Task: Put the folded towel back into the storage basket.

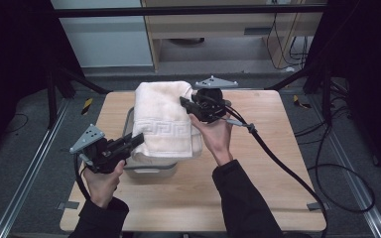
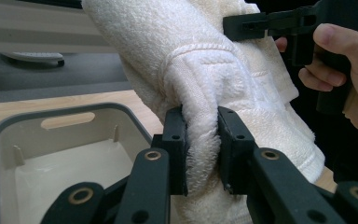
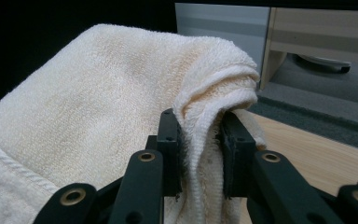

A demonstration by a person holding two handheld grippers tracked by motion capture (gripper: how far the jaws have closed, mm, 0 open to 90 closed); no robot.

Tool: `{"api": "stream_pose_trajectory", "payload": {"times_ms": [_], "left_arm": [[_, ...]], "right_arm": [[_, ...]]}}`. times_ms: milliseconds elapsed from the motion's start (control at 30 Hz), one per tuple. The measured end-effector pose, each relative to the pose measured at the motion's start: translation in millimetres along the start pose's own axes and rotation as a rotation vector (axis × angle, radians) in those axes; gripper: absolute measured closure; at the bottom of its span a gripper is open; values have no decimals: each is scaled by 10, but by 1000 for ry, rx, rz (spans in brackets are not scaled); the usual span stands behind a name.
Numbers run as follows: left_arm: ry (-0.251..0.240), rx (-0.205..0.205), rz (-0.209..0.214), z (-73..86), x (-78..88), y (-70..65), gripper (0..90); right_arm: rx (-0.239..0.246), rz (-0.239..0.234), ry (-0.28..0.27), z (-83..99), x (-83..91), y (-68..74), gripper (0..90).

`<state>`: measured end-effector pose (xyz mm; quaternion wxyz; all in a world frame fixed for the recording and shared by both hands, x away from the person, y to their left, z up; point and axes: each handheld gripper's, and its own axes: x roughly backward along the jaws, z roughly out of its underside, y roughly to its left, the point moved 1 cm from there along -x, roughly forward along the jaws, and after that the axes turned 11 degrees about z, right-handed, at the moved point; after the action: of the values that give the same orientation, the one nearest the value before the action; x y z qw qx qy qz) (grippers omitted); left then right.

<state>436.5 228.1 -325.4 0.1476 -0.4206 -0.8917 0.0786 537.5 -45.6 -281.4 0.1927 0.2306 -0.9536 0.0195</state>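
Both my grippers, left gripper (image 1: 135,140) and right gripper (image 1: 184,102), clamp the folded towel (image 1: 161,119), slung between them above the grey bin (image 2: 9,135); uneven pulling could tug a bunched edge free.

Your towel (image 1: 161,116) is cream terry cloth, looped and fluffy, with a flatter woven key-pattern band across it and a stitched hem at its edge. Under the towel, your tub (image 2: 9,140) looks like smooth grey plastic with a faint sheen on its pale inside. Around the tub, the table (image 1: 258,163) shows light wood grain with a matt finish. Your left gripper (image 2: 201,144) and right gripper (image 3: 199,149) are matt black plastic with brass-coloured rivets at the joints. Beside the towel, the grey plate (image 1: 216,82) on your right gripper looks dull and smooth.
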Motion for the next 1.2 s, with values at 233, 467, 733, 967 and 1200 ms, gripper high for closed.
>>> {"api": "stream_pose_trajectory", "payload": {"times_ms": [233, 467, 733, 967, 1200], "left_arm": [[1, 0, -24, 14, 105, 70, 744], [-1, 2, -61, 36, 198, 162, 744], [16, 11, -95, 97, 206, 274, 743], [38, 25, -118, 165, 177, 381, 743], [60, 44, -136, 254, 132, 507, 742]], "right_arm": [[1, -18, -5, -35, -90, 119, 730], [3, -33, -5, -49, -209, 247, 730], [0, -33, 11, 12, -401, 319, 730], [-3, -25, 27, 92, -540, 346, 730], [-4, -20, 60, 198, -733, 357, 729]]}}
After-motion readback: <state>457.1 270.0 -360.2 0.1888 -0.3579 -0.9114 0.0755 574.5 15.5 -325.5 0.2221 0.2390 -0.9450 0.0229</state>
